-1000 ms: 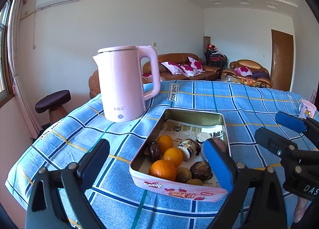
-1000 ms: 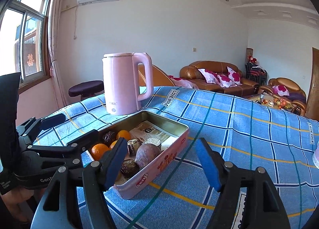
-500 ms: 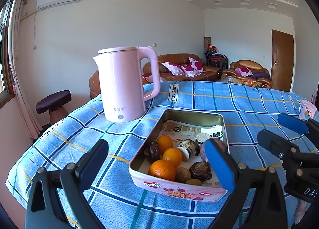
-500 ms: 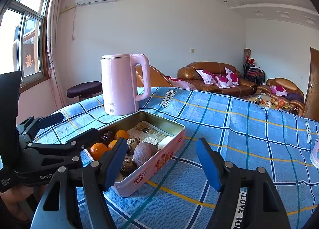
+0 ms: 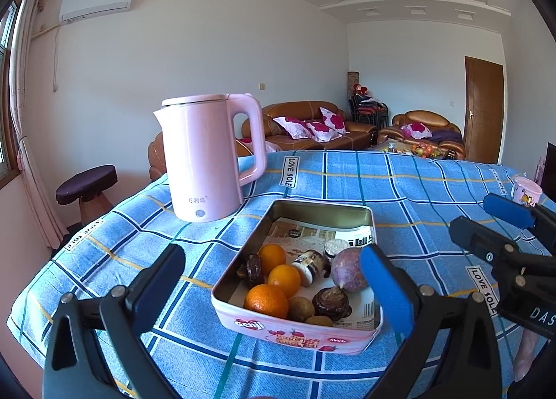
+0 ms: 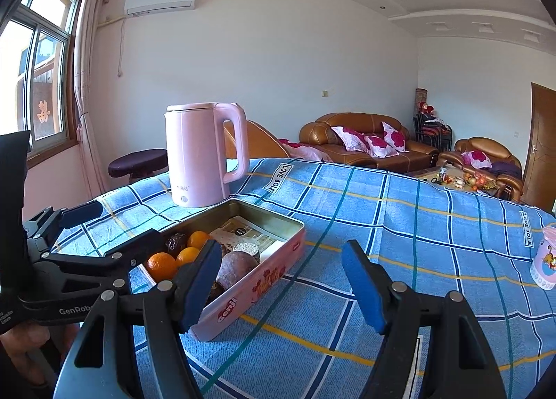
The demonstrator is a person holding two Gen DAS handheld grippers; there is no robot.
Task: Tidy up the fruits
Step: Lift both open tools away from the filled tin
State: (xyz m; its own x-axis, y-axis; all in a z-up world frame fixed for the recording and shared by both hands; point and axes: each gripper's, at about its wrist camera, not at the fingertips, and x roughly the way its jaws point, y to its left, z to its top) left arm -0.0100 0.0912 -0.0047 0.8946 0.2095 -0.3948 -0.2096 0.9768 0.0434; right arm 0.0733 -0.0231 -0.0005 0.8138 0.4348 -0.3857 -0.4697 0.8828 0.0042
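A pink tin [image 5: 295,334] [image 6: 257,286] sits on the blue checked tablecloth. It holds three oranges [image 5: 266,300] [image 6: 161,265], a purple passion fruit [image 5: 347,274] [image 6: 238,267], brown fruits and wrapped snacks. My left gripper [image 5: 274,289] is open and empty, hovering just in front of the tin. My right gripper [image 6: 281,281] is open and empty, to the right of the tin; it shows at the right edge of the left wrist view [image 5: 493,225].
A pink electric kettle [image 5: 205,159] [image 6: 203,155] stands behind the tin to the left. A small pink cup [image 5: 526,190] [image 6: 549,261] stands at the table's right. Sofas, a stool and a door lie beyond the table.
Both grippers have drifted slightly; the tin and kettle sit a little lower and nearer in the views. Nothing was grasped.
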